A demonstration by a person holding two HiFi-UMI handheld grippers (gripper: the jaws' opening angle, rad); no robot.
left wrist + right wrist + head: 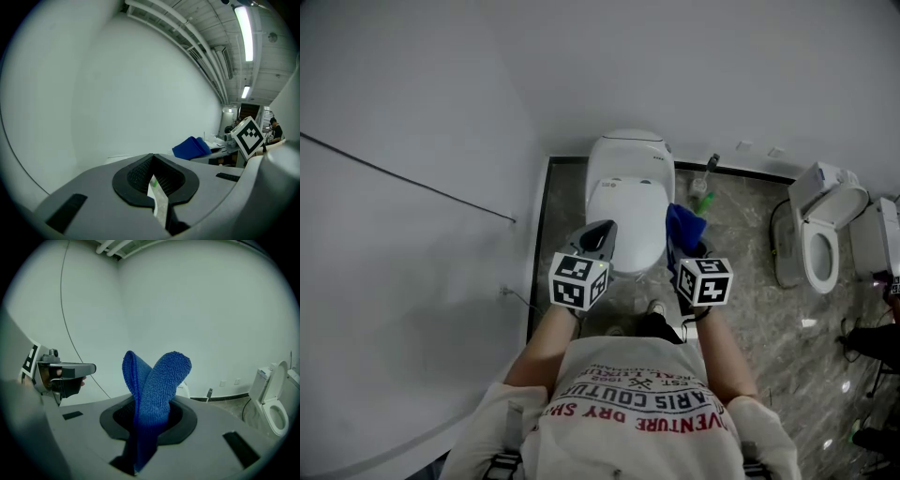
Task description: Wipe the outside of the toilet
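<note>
Seemingly poised either before or after a pass, the right gripper point(147, 413) is clamped on a blue cloth point(154, 390), held clear of the lidded toilet point(628, 202). The left gripper point(152, 161) has its jaws together. Any further wiping needs the cloth pressed against the shell.

Your white toilet point(626, 202), lid down, backs the wall; the folded blue cloth point(154, 385) stands pinched in your right claw point(143, 427).

Marbled floor point(741, 246), toilet point(628, 202), second toilet point(822, 234)
</note>
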